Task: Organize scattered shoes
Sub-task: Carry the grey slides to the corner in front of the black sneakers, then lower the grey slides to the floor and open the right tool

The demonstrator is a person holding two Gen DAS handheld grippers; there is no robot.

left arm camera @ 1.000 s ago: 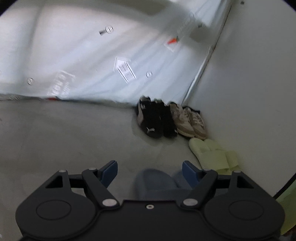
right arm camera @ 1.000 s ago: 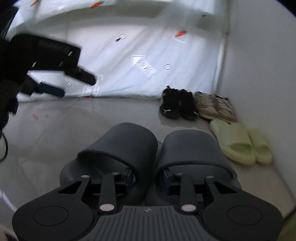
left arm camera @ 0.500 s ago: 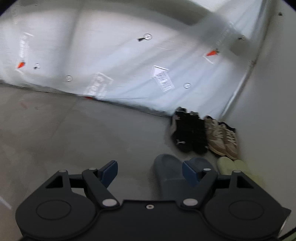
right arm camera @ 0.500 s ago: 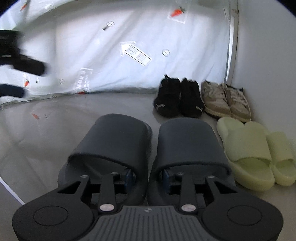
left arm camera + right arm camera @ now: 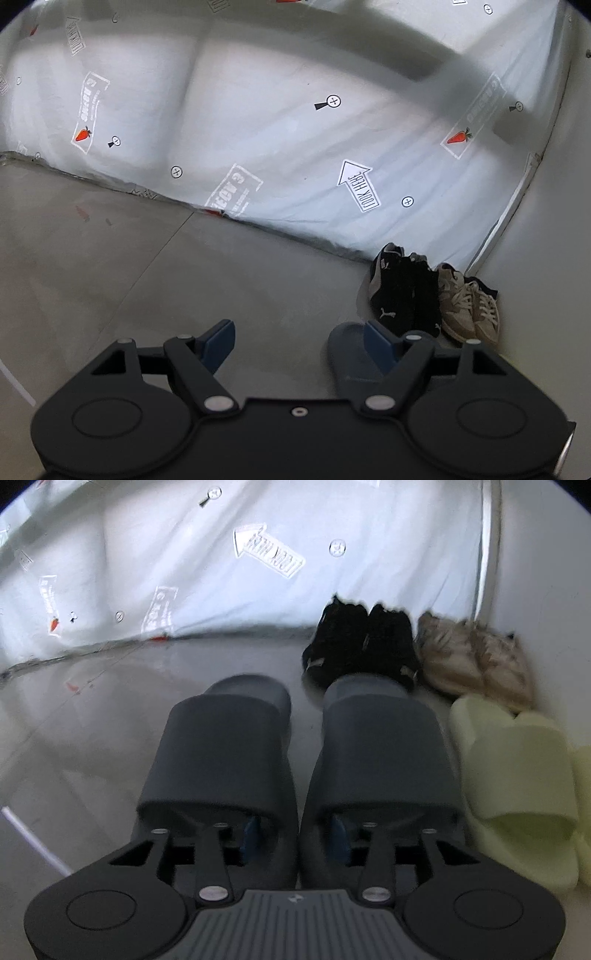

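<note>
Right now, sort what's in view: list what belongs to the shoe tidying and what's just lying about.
Belongs to the job:
- dark grey slides, right gripper jaws opening, one finger inside each slide
- black sneakers
- beige sneakers
- pale green slides
- left gripper, jaws open, holding nothing

Just lying about:
- printed white sheet
- red mark on the floor

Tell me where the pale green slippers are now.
In the right wrist view, the pale green slippers lie at the right, beside the grey slides and before the beige sneakers.

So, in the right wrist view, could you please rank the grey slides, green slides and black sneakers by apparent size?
1. Grey slides, nearest the camera, so unsure.
2. Green slides, partly cropped.
3. Black sneakers, farthest away.
</note>
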